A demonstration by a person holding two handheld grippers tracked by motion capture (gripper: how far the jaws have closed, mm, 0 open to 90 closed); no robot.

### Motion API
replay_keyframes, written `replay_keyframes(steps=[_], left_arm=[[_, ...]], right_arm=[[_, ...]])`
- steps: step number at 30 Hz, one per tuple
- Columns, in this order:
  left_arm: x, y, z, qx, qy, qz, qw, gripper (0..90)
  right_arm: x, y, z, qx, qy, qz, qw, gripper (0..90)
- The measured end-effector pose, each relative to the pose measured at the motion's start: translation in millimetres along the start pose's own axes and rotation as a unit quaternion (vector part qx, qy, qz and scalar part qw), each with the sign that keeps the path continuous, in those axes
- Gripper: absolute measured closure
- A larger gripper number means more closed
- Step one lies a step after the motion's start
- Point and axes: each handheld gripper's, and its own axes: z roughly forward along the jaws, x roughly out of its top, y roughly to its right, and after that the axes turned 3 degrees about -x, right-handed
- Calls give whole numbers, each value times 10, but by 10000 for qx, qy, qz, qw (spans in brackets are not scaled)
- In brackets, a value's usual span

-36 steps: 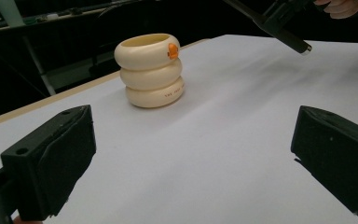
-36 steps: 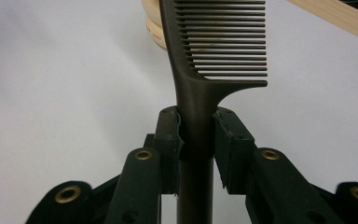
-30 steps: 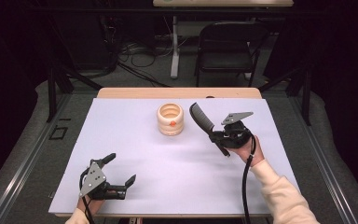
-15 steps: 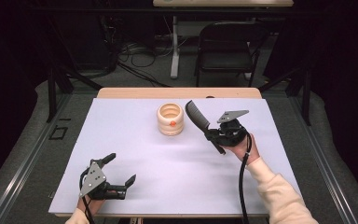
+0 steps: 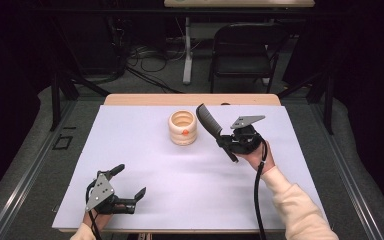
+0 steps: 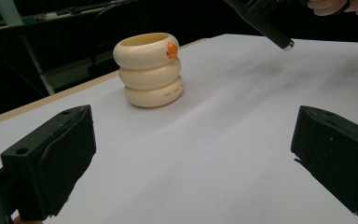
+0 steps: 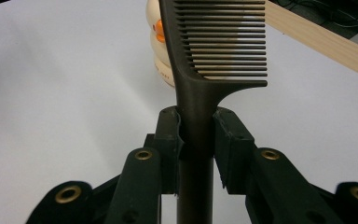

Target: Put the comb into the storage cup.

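Right gripper (image 7: 196, 135) clamped on black comb (image 7: 214, 51) handle; cream ringed holder (image 5: 183, 128) just beyond. Left gripper (image 5: 127, 187) wide open, empty, on desk (image 5: 180, 195).

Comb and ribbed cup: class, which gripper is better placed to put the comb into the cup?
Right. The right gripper is shut on the comb, held just beside the ribbed cup. The left gripper is open and holds nothing, near the table's front edge.
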Motion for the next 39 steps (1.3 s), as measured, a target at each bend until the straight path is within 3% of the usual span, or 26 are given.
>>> replay_keyframes(steps=[39], left_arm=[[3, -1, 3, -15, 9, 5, 10000, 0]], right_arm=[[305, -29, 49, 75, 321, -25, 9995, 724]])
